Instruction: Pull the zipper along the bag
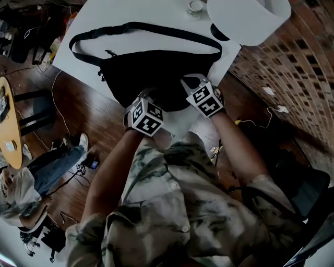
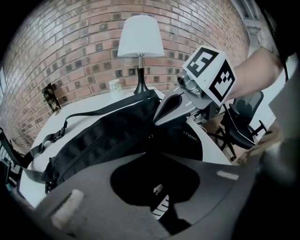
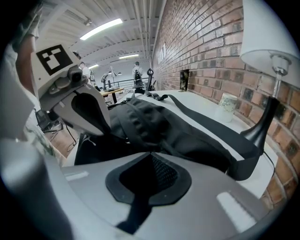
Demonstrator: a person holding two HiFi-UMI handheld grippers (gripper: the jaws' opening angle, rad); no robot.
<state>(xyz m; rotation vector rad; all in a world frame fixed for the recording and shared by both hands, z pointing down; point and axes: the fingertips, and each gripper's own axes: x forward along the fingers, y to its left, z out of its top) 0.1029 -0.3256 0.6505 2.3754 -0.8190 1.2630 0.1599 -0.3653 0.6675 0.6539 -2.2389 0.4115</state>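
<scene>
On a white table (image 1: 99, 31) by a brick wall (image 2: 70, 56), black waist bag (image 1: 156, 73) lies flat, left gripper (image 2: 152, 151) pinches its fabric, right gripper (image 3: 150, 153) clamps its fabric alongside, lamp (image 2: 139, 42) stands behind.

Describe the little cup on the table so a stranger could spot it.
On the white table by the brick wall stands a lamp with a white shade. Beside its dark base sits the small pale cup, the only container, clear of the black bag.
</scene>
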